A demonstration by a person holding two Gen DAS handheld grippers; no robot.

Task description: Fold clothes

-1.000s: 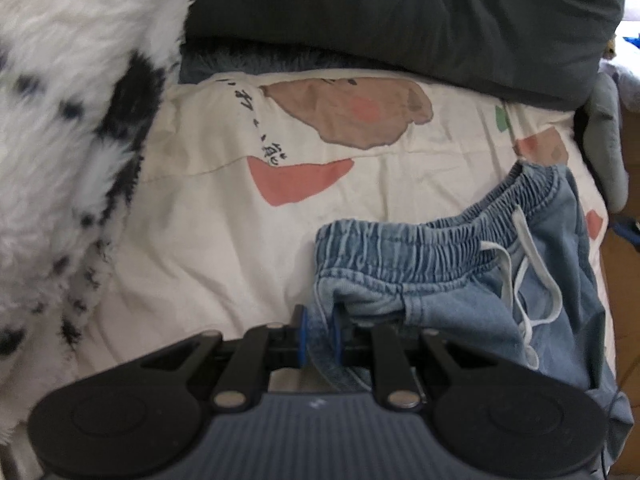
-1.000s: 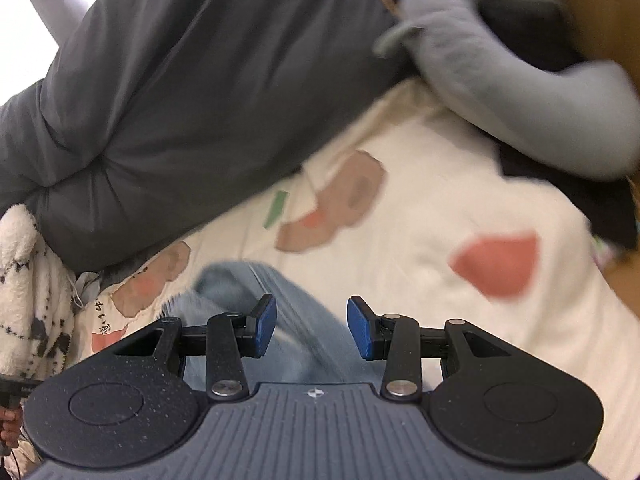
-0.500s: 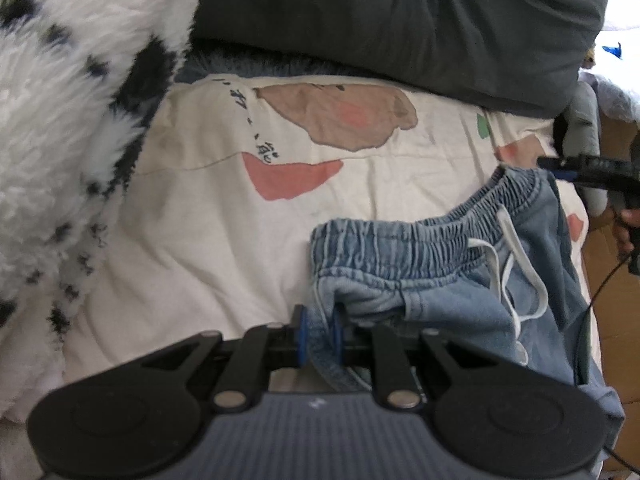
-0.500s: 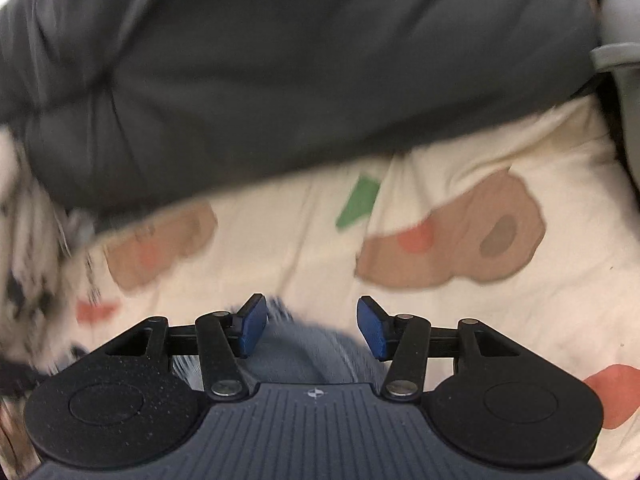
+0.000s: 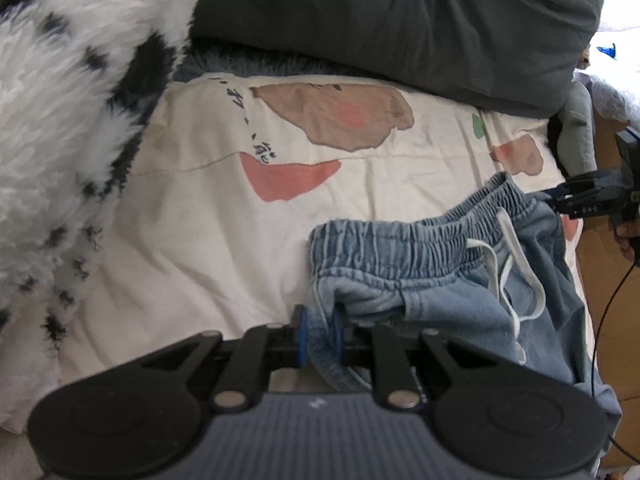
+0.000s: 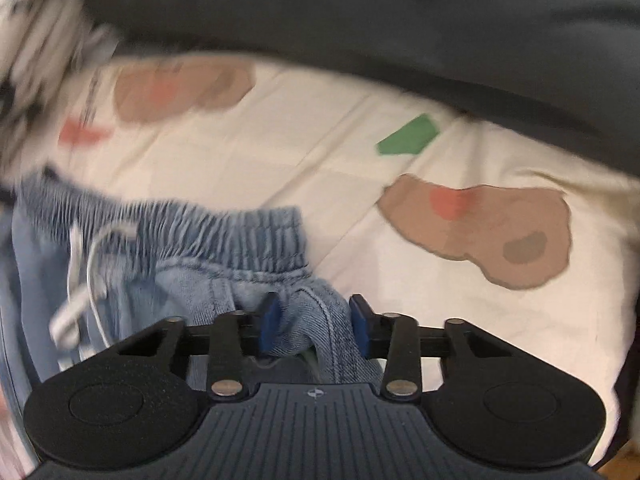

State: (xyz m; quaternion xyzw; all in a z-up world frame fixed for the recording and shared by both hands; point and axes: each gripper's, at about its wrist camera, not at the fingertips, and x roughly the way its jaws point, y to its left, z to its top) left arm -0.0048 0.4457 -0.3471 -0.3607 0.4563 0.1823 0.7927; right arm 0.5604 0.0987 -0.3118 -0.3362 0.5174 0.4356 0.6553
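Light blue denim shorts [image 5: 440, 280] with an elastic waistband and a white drawstring [image 5: 516, 248] lie on a cream printed bedsheet [image 5: 200, 240]. My left gripper [image 5: 320, 332] is shut on the shorts' near left waistband corner, with fabric bunched between its blue pads. In the right wrist view the shorts [image 6: 200, 240] are blurred, and my right gripper [image 6: 314, 324] points down at the other waistband corner. Its jaws are closing, and a raised fold of denim fills the gap between the pads. The left wrist view shows the right gripper [image 5: 560, 198] at the shorts' far right edge.
A dark grey duvet [image 5: 400, 20] lies along the back of the bed. A fluffy white blanket with black spots [image 5: 60, 120] fills the left side. A grey cushion [image 5: 576, 140] and the brown floor [image 5: 600, 320] are beyond the bed's right edge. A thin black cable [image 5: 600, 332] hangs there.
My right gripper swung across the bed, rolled, and came down onto the shorts' right waistband corner, its jaws narrowing around the denim. My left gripper kept its grip and barely moved.
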